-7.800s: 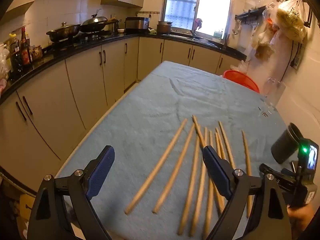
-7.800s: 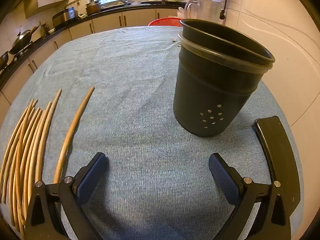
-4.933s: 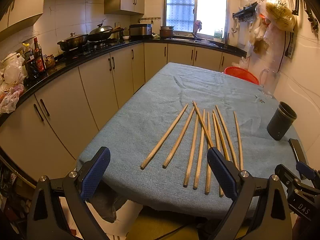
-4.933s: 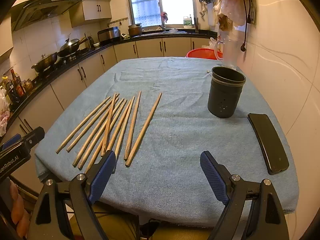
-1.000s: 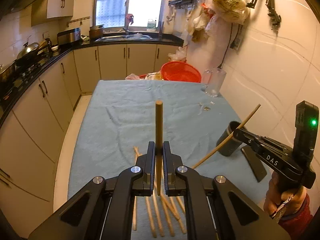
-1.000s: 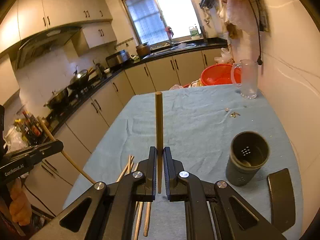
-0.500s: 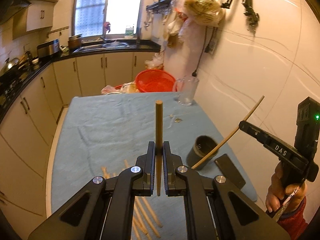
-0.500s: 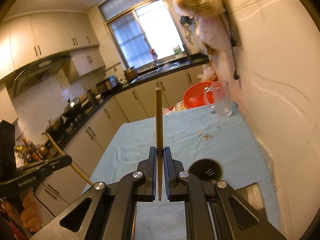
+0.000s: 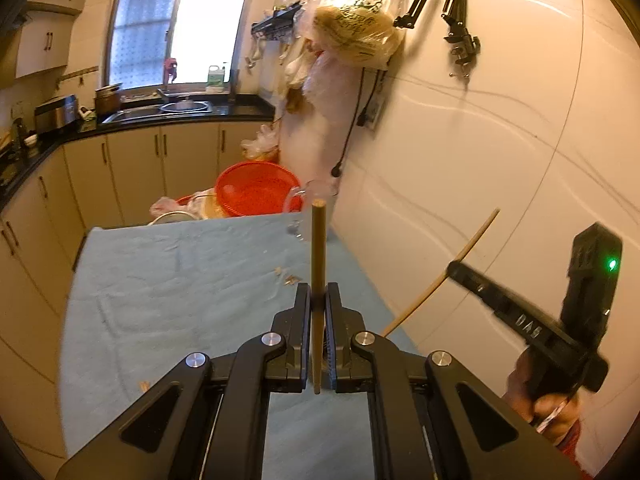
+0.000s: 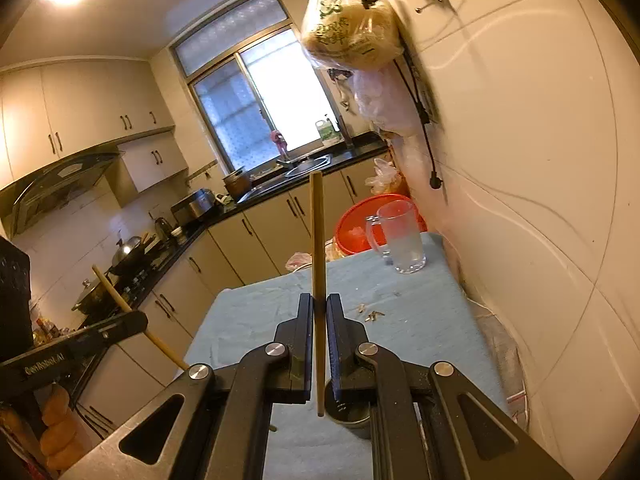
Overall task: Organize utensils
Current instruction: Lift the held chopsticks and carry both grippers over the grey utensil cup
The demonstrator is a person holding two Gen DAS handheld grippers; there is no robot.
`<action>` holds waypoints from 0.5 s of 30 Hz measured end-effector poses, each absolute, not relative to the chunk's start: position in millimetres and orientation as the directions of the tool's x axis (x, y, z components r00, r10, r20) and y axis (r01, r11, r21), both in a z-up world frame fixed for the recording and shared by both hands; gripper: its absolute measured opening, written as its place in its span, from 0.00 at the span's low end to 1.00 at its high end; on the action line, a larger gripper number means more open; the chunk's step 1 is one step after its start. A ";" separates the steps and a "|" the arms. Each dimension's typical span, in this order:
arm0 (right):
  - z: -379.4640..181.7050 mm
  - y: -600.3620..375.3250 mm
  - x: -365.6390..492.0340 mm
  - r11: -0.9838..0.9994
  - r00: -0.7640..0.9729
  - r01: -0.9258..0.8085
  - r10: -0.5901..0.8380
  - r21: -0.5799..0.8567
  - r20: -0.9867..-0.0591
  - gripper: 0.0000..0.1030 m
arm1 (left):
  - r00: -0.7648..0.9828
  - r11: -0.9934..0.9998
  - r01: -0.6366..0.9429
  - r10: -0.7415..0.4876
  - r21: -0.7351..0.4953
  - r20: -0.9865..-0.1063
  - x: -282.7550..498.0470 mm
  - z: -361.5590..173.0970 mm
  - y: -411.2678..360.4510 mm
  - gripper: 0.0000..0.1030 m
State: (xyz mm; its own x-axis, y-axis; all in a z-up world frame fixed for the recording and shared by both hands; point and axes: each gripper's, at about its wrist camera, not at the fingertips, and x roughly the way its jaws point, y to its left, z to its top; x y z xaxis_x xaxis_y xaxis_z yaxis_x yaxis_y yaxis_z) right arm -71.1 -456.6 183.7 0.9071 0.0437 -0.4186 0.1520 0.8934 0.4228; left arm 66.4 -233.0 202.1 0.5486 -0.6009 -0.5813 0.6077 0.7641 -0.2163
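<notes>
Chopsticks are not stored yet: each hand-held gripper, left (image 9: 318,312) and right (image 10: 319,316), pinches one chopstick (image 9: 318,264). The dark holder (image 10: 347,414) waits just under the right one, and nothing is visibly inside it.

Location: domestic kitchen. Indicators: cabinets (image 10: 256,232), sink (image 9: 176,107), range hood (image 10: 60,184), and apparently woks (image 10: 128,254) on a stove.

A table (image 9: 168,280) covered with a light blue cloth (image 10: 420,312) runs from near to far, its right edge against the white wall. At the far right corner stands a clear glass jug (image 10: 400,240) with a handle. A little nearer, toward the middle right, small scattered bits (image 9: 290,278) lie on the cloth. At the near end a dark round cup (image 10: 348,416) stands on it, mostly hidden.
</notes>
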 end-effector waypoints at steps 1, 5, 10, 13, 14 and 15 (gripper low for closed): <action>182.2 -458.9 -70.0 0.892 0.906 0.155 0.042 0.424 -0.421 0.07 | 0.542 0.758 0.612 -0.609 -0.224 -0.579 70.4 202.6 -241.5 0.06; 174.3 -471.2 -60.7 0.889 0.898 0.177 0.031 0.423 -0.439 0.07 | 0.520 0.743 0.626 -0.624 -0.236 -0.583 80.4 198.2 -261.8 0.06; 160.1 -483.0 -46.7 0.885 0.881 0.200 0.024 0.419 -0.472 0.07 | 0.490 0.736 0.631 -0.622 -0.244 -0.610 95.8 177.9 -286.7 0.06; 147.6 -487.0 -36.6 0.887 0.866 0.208 0.029 0.413 -0.499 0.07 | 0.469 0.739 0.628 -0.611 -0.246 -0.638 104.2 161.5 -294.1 0.06; 142.8 -487.4 -33.0 0.888 0.860 0.210 0.032 0.410 -0.510 0.07 | 0.459 0.740 0.625 -0.606 -0.249 -0.650 107.6 154.7 -296.2 0.06; 136.6 -487.7 -28.7 0.888 0.851 0.213 0.037 0.408 -0.524 0.07 | 0.454 0.741 0.622 -0.603 -0.251 -0.656 109.7 151.5 -296.8 0.06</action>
State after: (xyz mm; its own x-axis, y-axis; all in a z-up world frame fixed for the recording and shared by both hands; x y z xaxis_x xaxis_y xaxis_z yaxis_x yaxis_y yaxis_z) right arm -28.7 -487.7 136.6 0.8512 0.0369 -0.5235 0.2126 0.8878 0.4083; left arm 109.7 -296.8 151.5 0.4537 -0.6031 -0.6561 0.6221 0.7415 -0.2514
